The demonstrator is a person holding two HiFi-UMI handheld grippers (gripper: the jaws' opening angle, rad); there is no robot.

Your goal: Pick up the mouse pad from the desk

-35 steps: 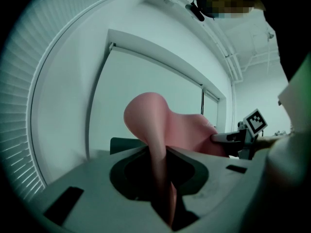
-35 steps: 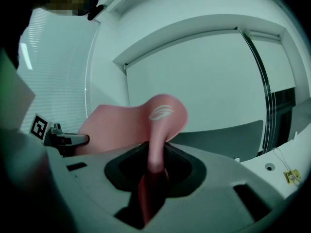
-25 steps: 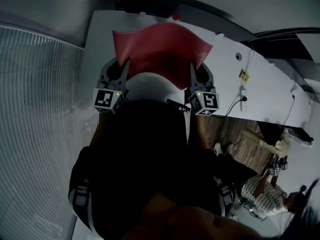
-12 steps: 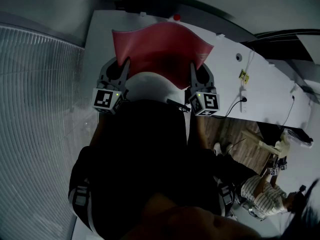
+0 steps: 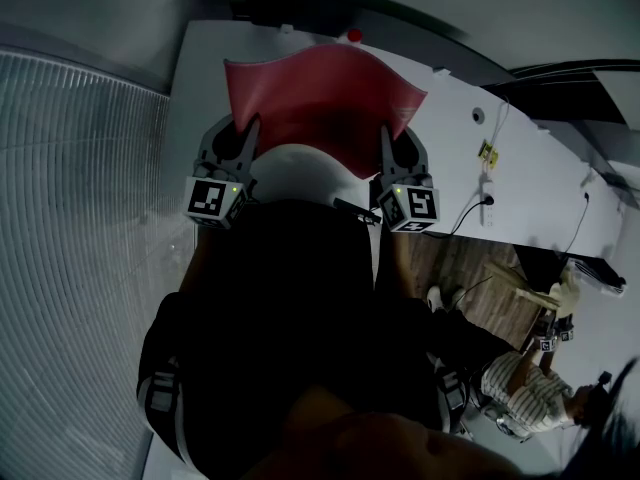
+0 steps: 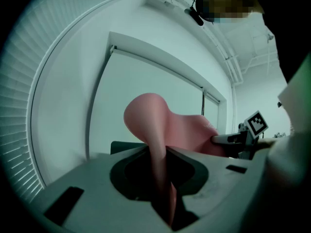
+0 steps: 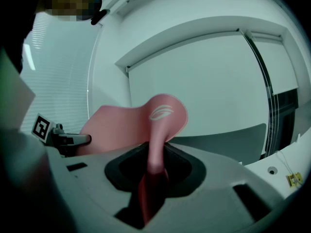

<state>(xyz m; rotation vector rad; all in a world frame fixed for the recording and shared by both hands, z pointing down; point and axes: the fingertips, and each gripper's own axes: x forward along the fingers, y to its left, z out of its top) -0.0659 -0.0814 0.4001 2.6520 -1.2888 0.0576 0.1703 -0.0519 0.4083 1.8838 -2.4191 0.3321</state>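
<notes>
A pink-red mouse pad (image 5: pixel 315 98) hangs lifted above the white desk (image 5: pixel 450 138), sagging between both grippers. My left gripper (image 5: pixel 250 128) is shut on its near left corner, and my right gripper (image 5: pixel 385 136) is shut on its near right corner. In the left gripper view the mouse pad (image 6: pixel 160 140) runs edge-on through the jaws and curls upward, with the right gripper (image 6: pixel 243 135) at the far side. In the right gripper view the mouse pad (image 7: pixel 158 130) bends up from the jaws, a pale logo on its top, and the left gripper (image 7: pixel 58 137) shows at the left.
A red button (image 5: pixel 352 35) sits at the desk's far edge. A power strip with a cable (image 5: pixel 488 193) lies on the desk at the right. Ribbed blinds (image 5: pixel 80 218) fill the left. A seated person (image 5: pixel 520 388) is at the lower right, on the wooden floor.
</notes>
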